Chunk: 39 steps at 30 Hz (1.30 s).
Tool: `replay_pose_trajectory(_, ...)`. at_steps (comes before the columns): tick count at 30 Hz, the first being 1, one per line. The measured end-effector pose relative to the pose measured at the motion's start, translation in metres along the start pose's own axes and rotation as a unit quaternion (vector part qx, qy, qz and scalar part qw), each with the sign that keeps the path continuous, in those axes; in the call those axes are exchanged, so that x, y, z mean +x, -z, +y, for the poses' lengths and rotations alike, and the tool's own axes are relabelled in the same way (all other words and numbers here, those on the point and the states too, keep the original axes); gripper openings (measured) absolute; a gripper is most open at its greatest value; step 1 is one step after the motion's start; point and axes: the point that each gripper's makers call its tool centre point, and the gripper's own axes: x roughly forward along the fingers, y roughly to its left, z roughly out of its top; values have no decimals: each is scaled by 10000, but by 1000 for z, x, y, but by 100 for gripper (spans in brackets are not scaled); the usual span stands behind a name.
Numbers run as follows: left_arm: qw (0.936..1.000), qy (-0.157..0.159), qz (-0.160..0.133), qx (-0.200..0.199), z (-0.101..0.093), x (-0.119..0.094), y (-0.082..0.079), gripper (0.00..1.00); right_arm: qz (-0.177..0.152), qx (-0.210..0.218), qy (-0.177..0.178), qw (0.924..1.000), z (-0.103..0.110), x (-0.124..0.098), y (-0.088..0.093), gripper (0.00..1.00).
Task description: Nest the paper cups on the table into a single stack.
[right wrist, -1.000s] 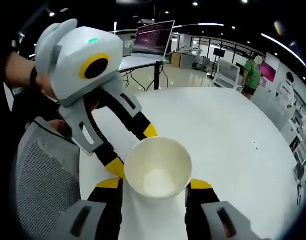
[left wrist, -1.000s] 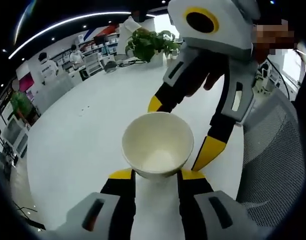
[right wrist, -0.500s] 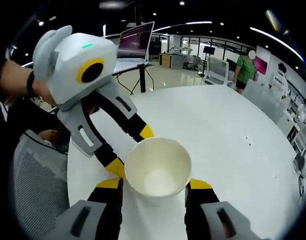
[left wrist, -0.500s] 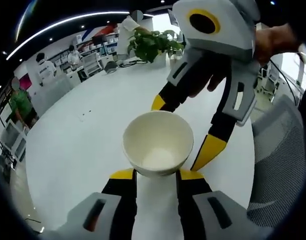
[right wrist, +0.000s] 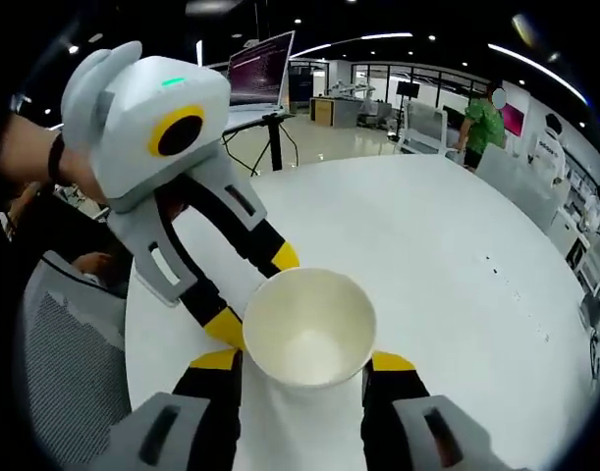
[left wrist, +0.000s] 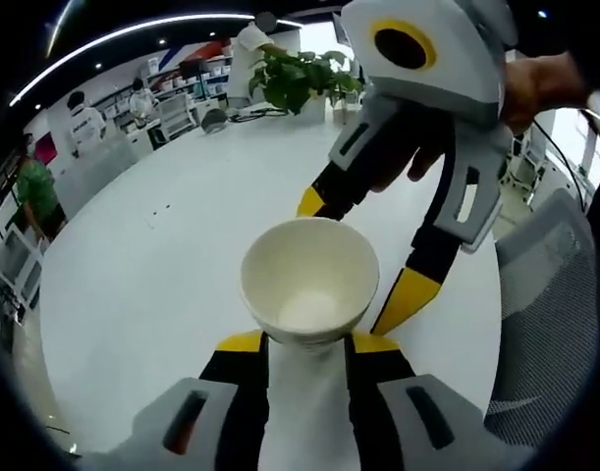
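A white paper cup [left wrist: 309,280] stands mouth-up over the white round table [left wrist: 152,285], and I look down into it. My left gripper [left wrist: 309,341] is shut on its lower part, with the yellow tips against both sides. The right gripper [left wrist: 358,250] reaches in from the upper right and its yellow fingertips [left wrist: 408,297] straddle the cup's far side. In the right gripper view the same cup [right wrist: 309,329] sits between my right gripper's [right wrist: 304,360] tips, which press on its wall. The left gripper [right wrist: 253,292] comes in from the upper left. I cannot tell whether more cups are nested inside.
A grey mesh chair [left wrist: 550,324] stands close to the table edge, also seen as the chair [right wrist: 69,373]. A potted plant [left wrist: 300,78] sits at the table's far side. A laptop [right wrist: 255,78] rests on a separate desk. People stand in the background.
Both views have drifted slightly with the hands. The cup and the two grippers keep the same places relative to each other.
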Motion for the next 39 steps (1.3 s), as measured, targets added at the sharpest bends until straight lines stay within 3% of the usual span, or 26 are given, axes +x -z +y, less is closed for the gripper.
replay_pose_trajectory(11, 9996, -106, -40, -246, -2, -2, -1, 28, 118, 182, 66, 9997, -3, 4, 5, 52)
replay_pose_trajectory(19, 9982, -268, -61, -526, 2, -10, -2, 36, 198, 161, 105, 9996, -1, 6, 5, 57)
replay_pose_trajectory(23, 9969, -534, 151, -554, 5, -16, 10, 43, 190, 188, 233, 9994, -1, 3, 5, 62)
replay_pose_trajectory(35, 9934, -750, 38, -866, -14, -34, 31, 50, 202, 213, 379, 9989, 12, -7, 18, 68)
replay_pose_trajectory(39, 9892, -863, -75, -1180, -21, -43, 41, 50, 269, 111, 445, 9986, 19, -12, 24, 69)
